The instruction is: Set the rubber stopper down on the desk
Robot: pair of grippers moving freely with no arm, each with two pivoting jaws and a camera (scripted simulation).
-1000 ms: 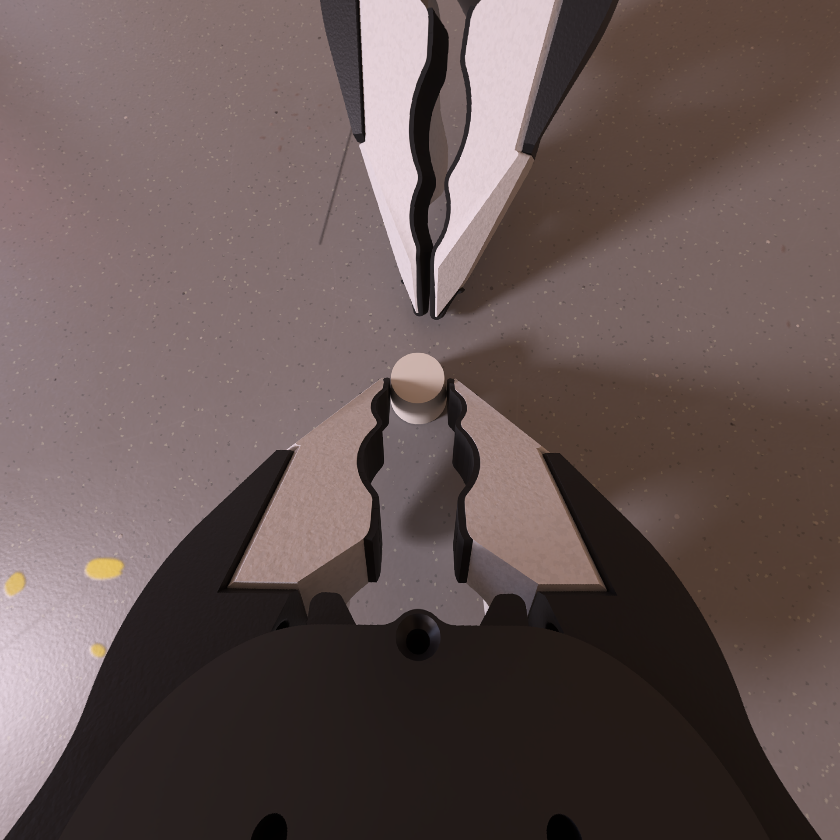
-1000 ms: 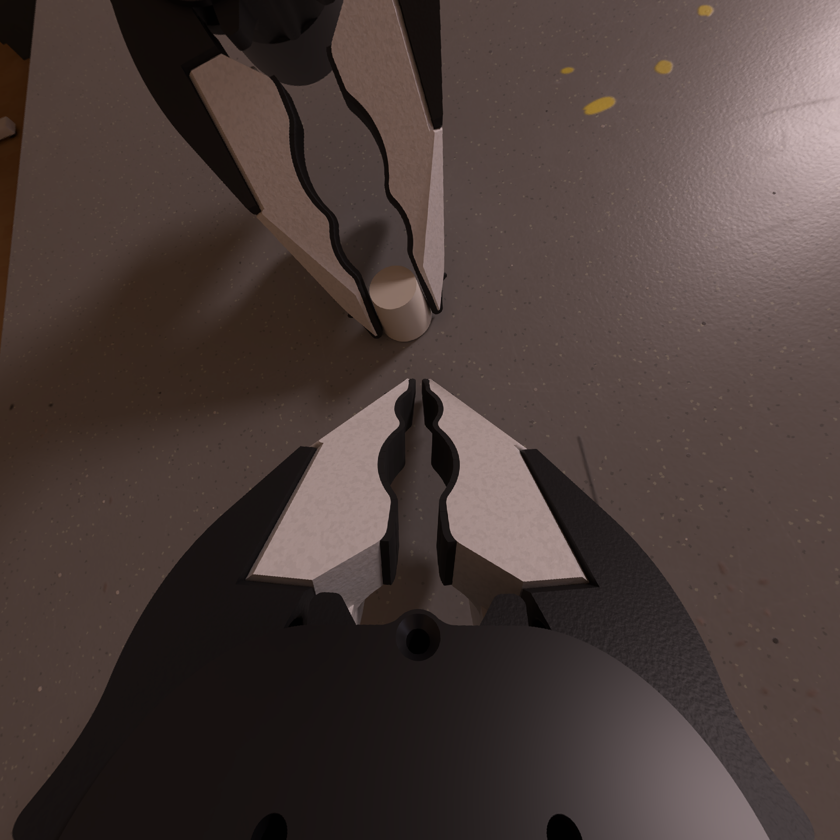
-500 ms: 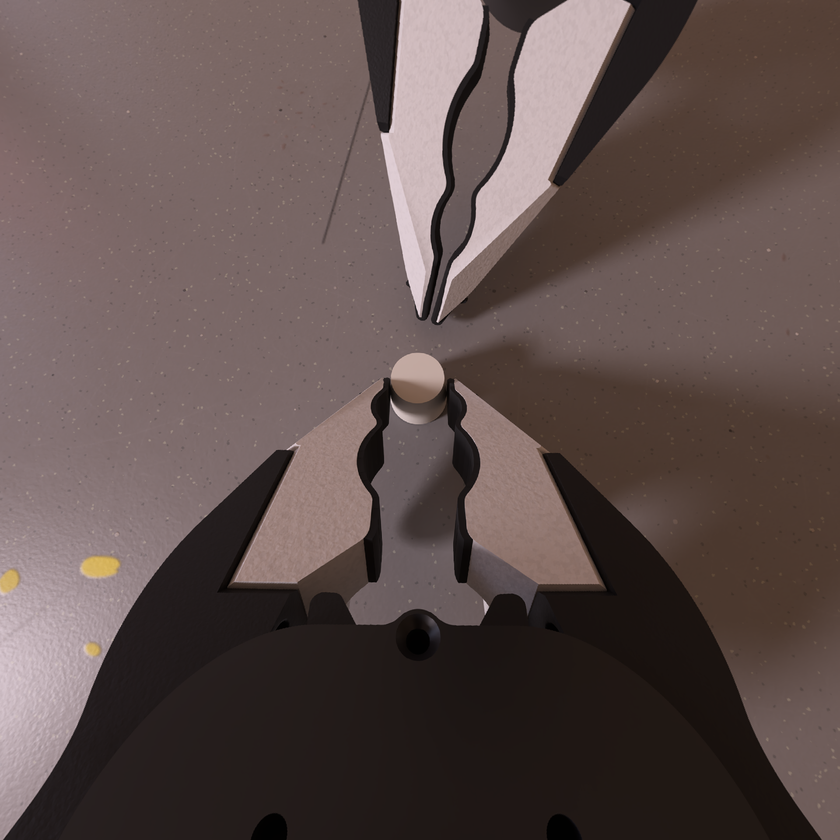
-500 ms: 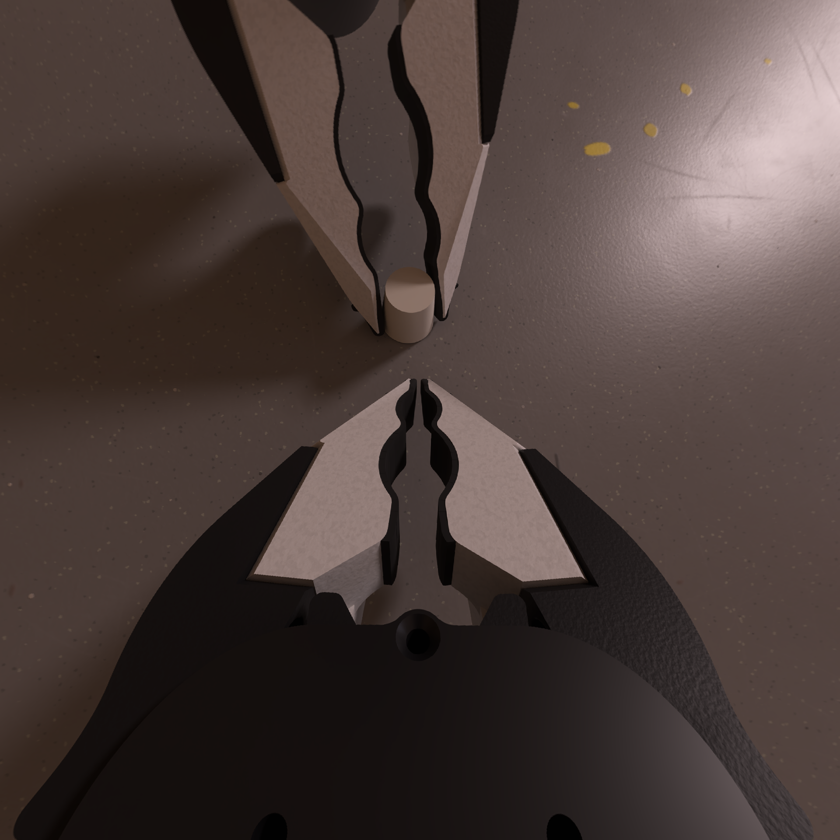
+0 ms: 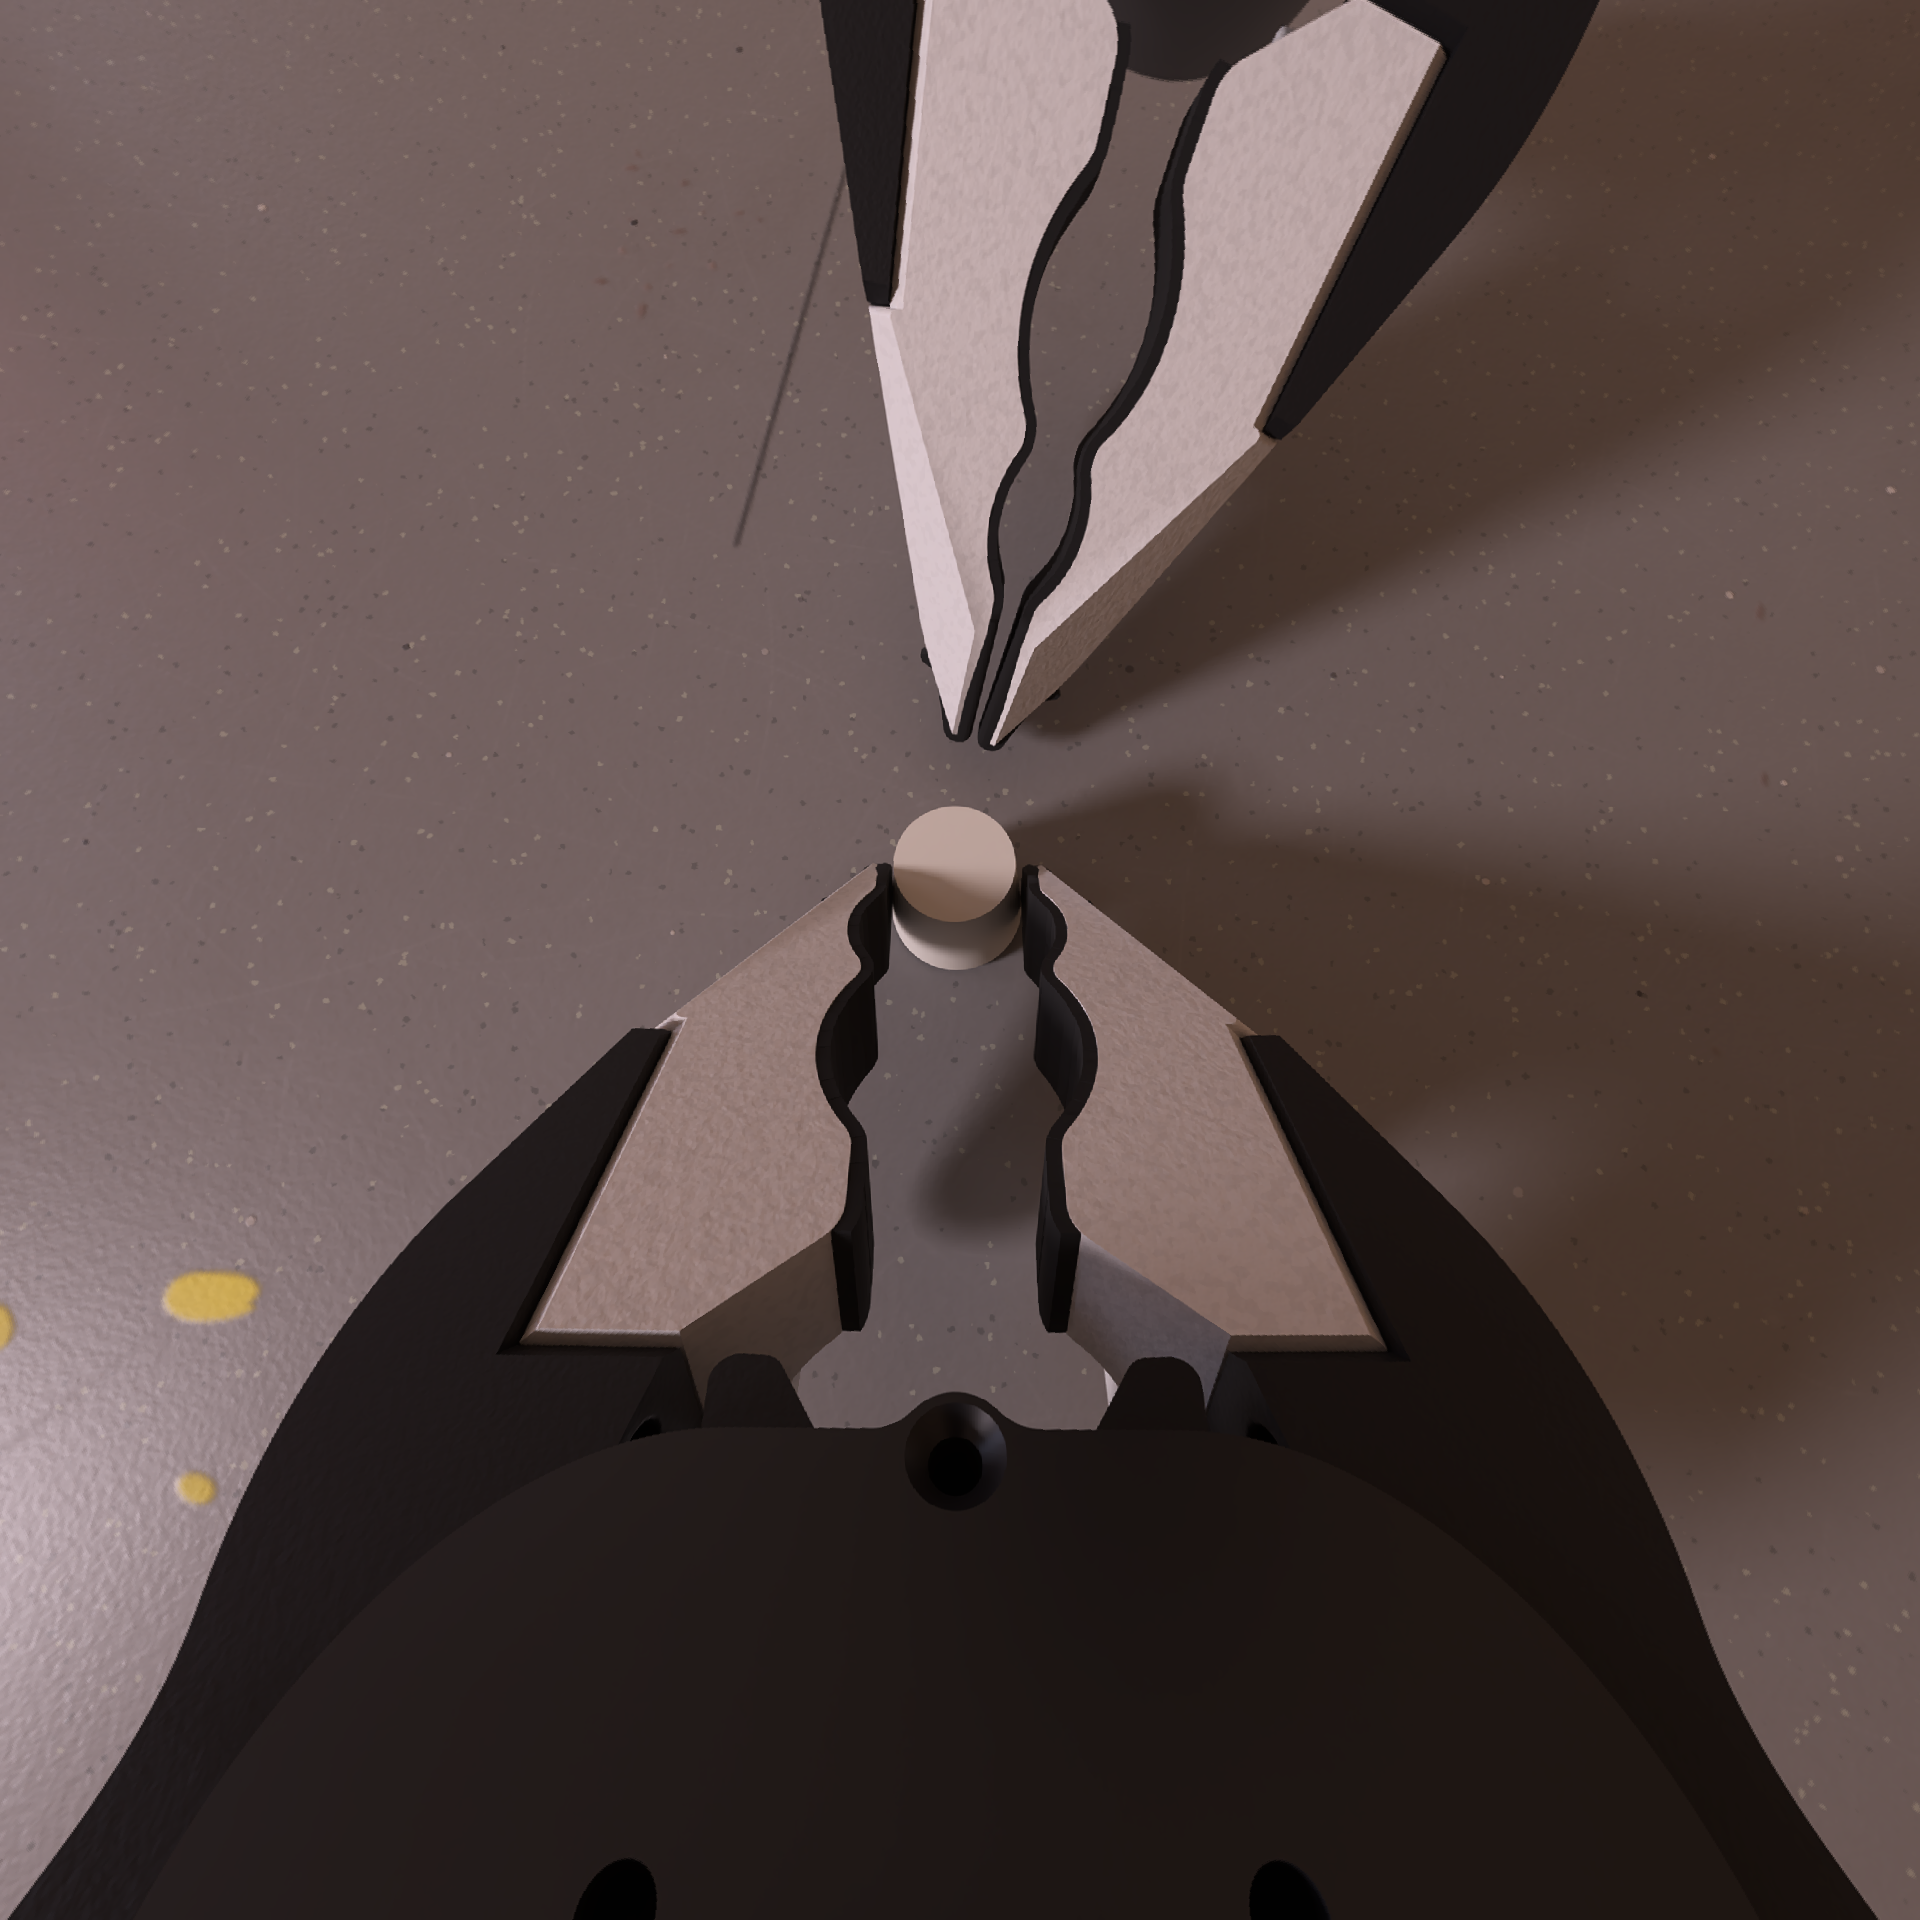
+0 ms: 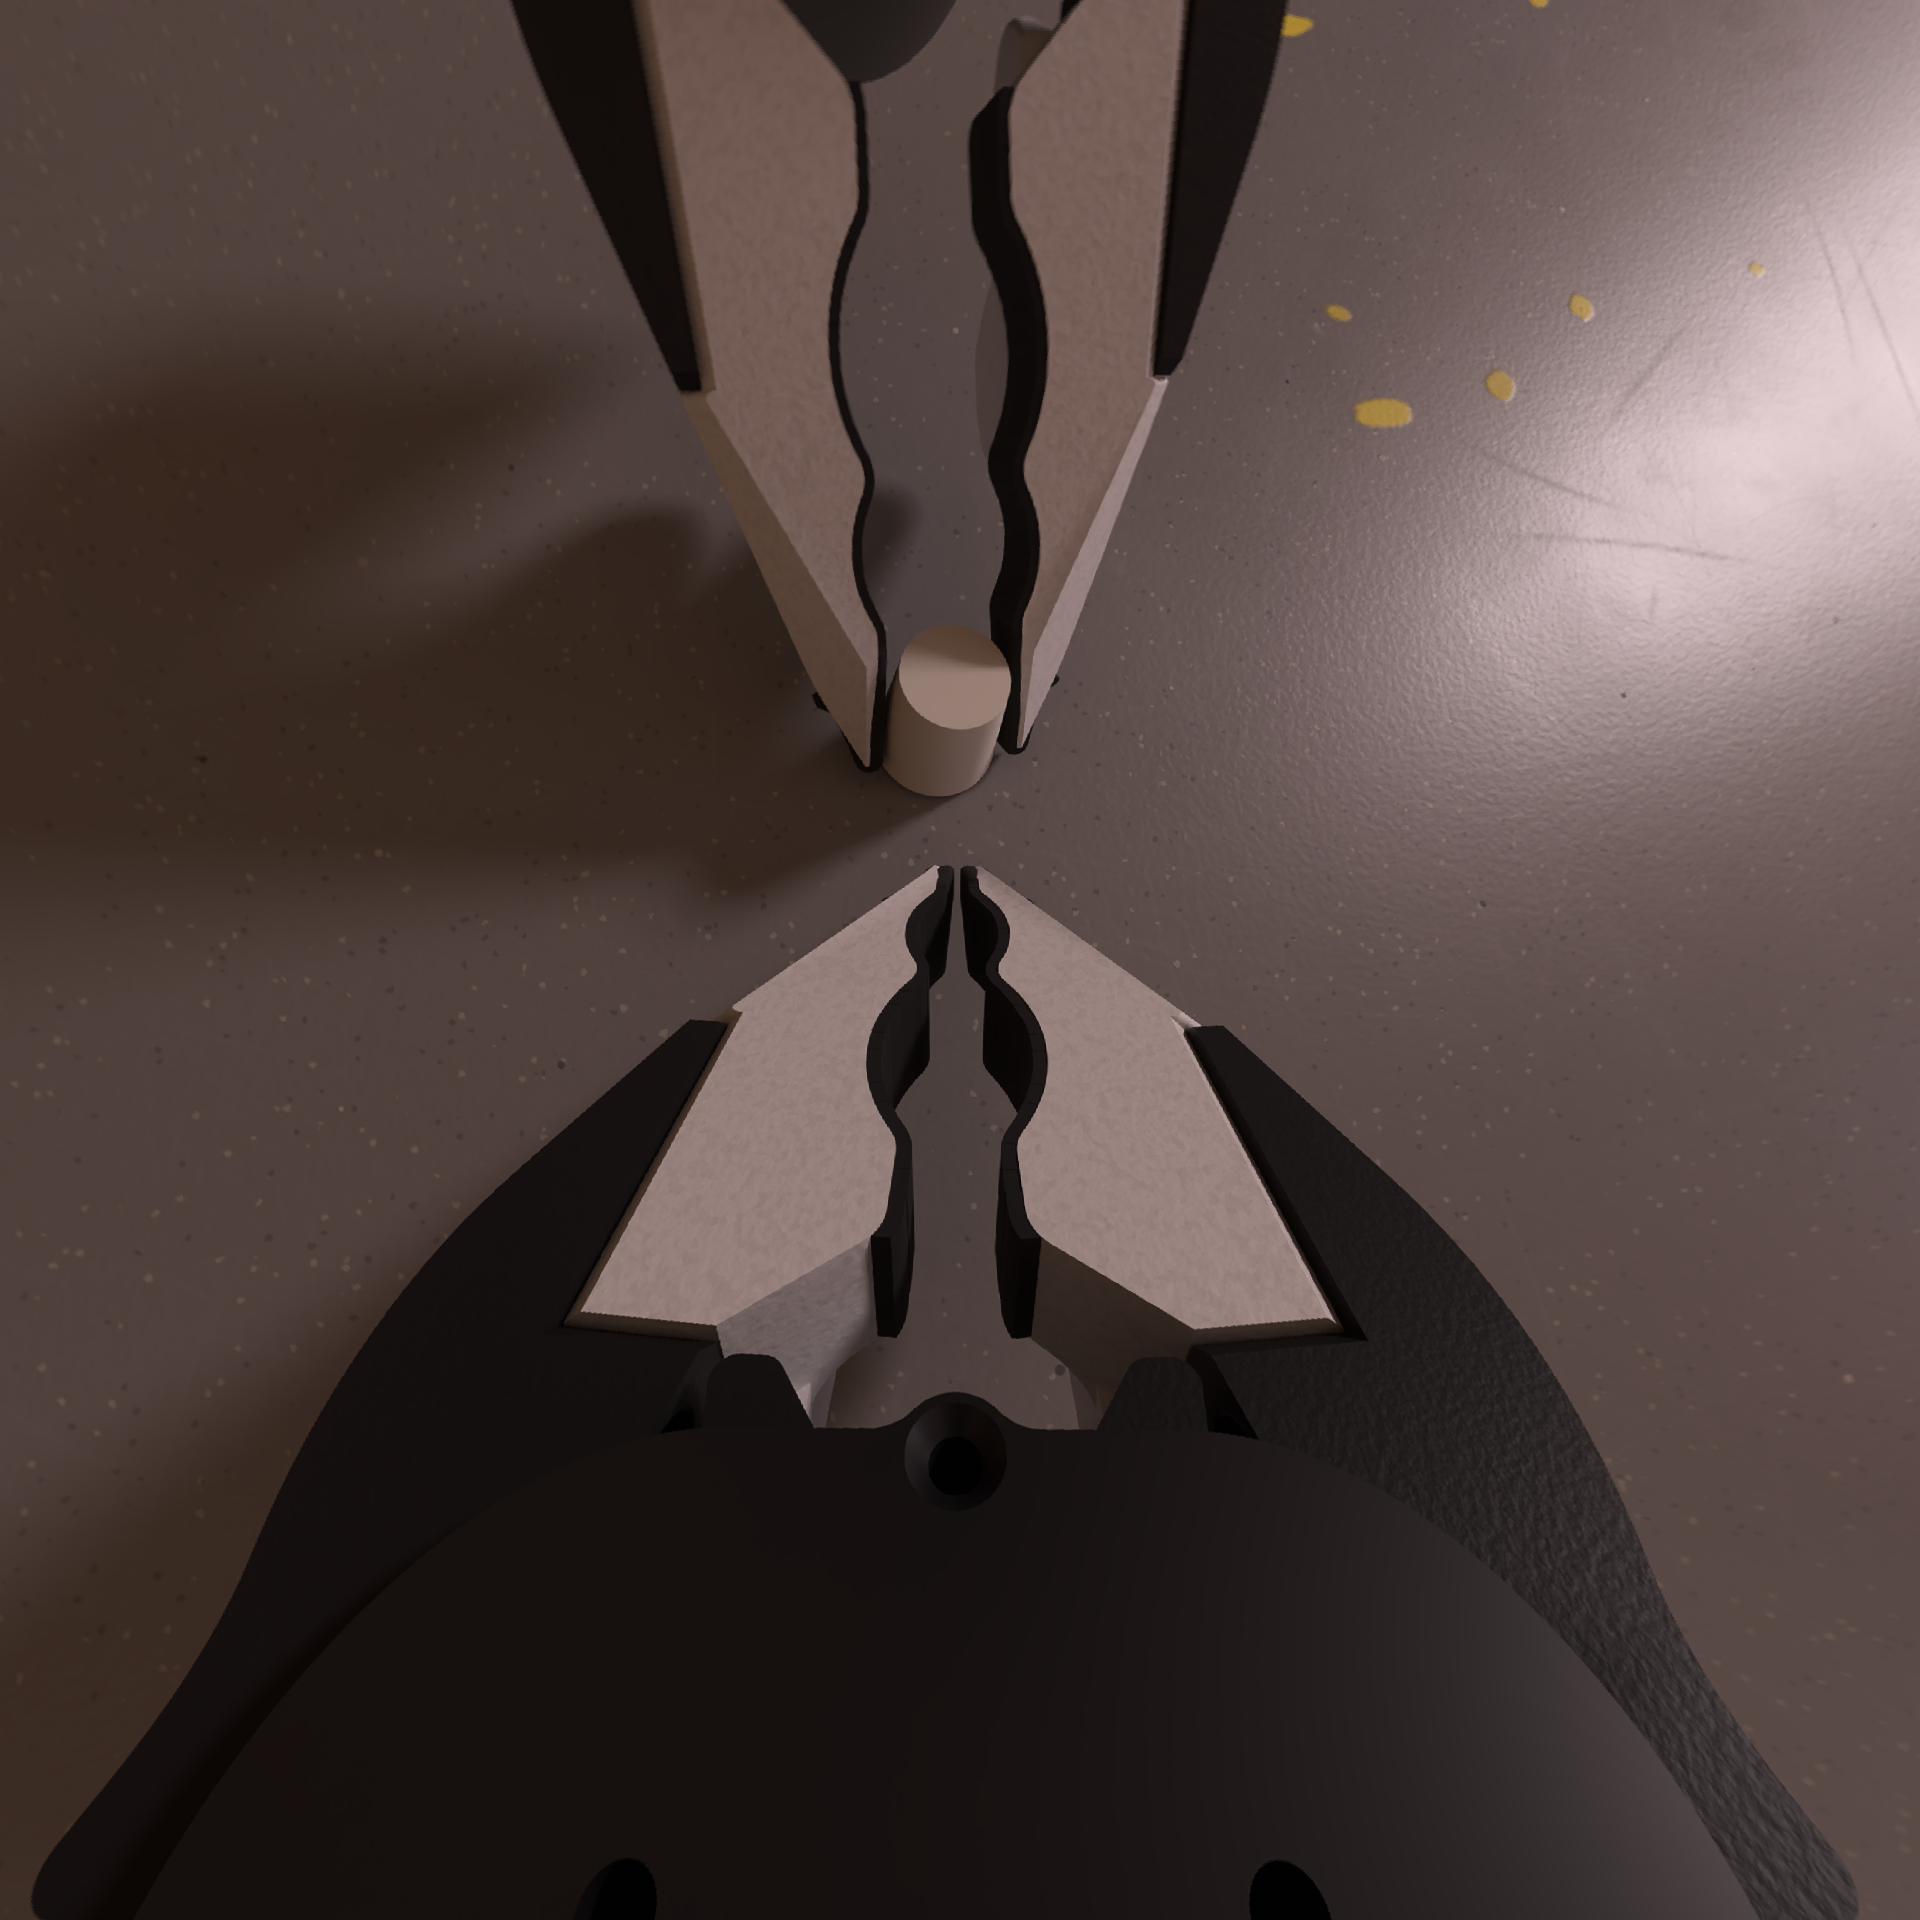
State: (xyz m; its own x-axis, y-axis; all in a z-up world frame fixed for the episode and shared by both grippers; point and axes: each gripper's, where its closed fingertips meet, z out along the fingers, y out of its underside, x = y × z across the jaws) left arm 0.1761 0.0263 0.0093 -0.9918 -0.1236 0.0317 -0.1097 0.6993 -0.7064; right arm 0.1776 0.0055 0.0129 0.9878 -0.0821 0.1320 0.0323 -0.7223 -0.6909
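The rubber stopper (image 5: 954, 902) is a small beige cylinder, standing upright. My left gripper (image 5: 956, 891) is shut on it at the fingertips. In the right wrist view the stopper (image 6: 945, 717) sits between the left gripper's tips (image 6: 943, 743) with its base at the grey-brown desk (image 6: 416, 935); I cannot tell whether it touches. My right gripper (image 6: 957, 875) is shut and empty, its tips a short way from the stopper and pointing at it. It also shows in the left wrist view (image 5: 975, 736), facing my left gripper.
Several yellow paint spots (image 5: 211, 1299) mark the desk to the left of my left gripper; they also show in the right wrist view (image 6: 1384, 412). A thin dark scratch line (image 5: 784, 364) runs across the desk. Faint scratches (image 6: 1662, 530) lie under a bright glare.
The right gripper has swung around the stopper, so the left gripper now faces it squarely. The left gripper still holds the stopper in the same place.
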